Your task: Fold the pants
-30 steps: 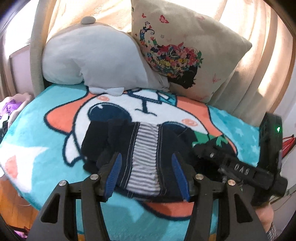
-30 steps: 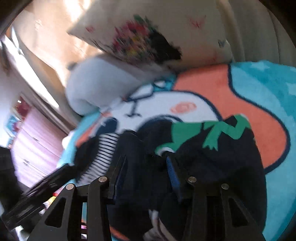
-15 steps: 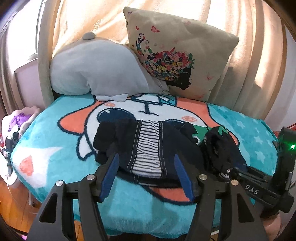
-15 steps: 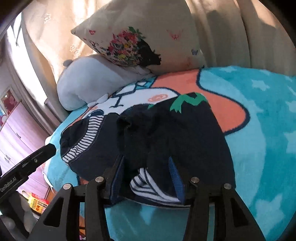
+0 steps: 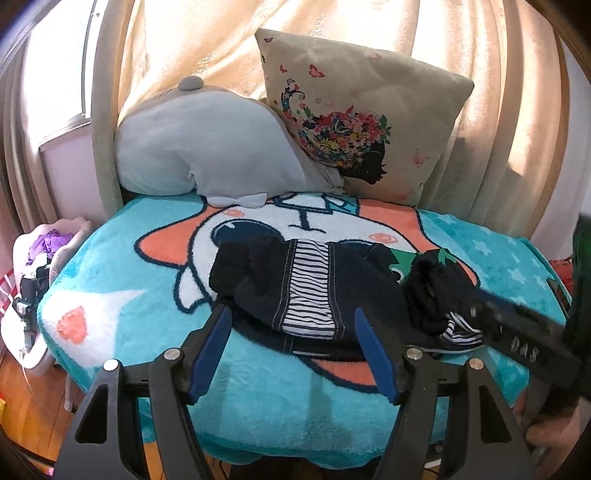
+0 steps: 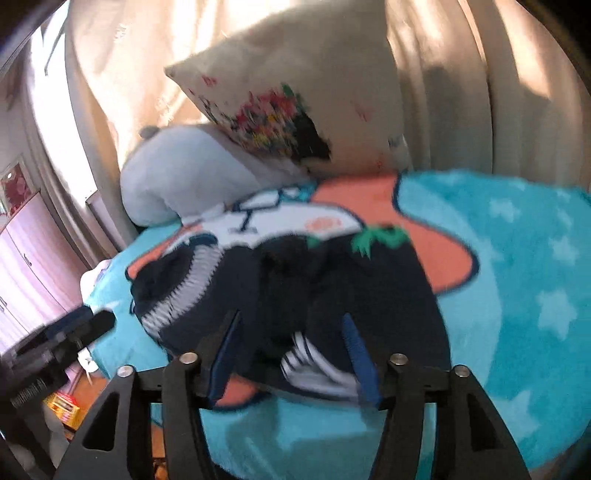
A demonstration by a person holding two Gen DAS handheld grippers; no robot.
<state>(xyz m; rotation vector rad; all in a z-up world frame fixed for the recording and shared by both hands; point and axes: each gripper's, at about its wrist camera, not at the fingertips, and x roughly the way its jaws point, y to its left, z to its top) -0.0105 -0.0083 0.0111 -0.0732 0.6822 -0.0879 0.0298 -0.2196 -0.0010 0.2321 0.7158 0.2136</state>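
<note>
The left gripper (image 5: 291, 350) hovers low at the blanket's (image 5: 122, 295) near edge, jaws apart and empty, aimed at the dark pants (image 5: 317, 291) bunched mid-frame. The right gripper (image 6: 291, 354) hangs likewise, jaws spread, holding nothing. Only the left view shows the pants' striped panel sharply; the right view, blurred, alone shows a cabinet (image 6: 22, 251) at left.

Warm daylight glowing through curtain (image 5: 369, 33), left view sharp, right view motion-blurred, pillow (image 6: 295, 110) print smeared, fisheye corners dark
</note>
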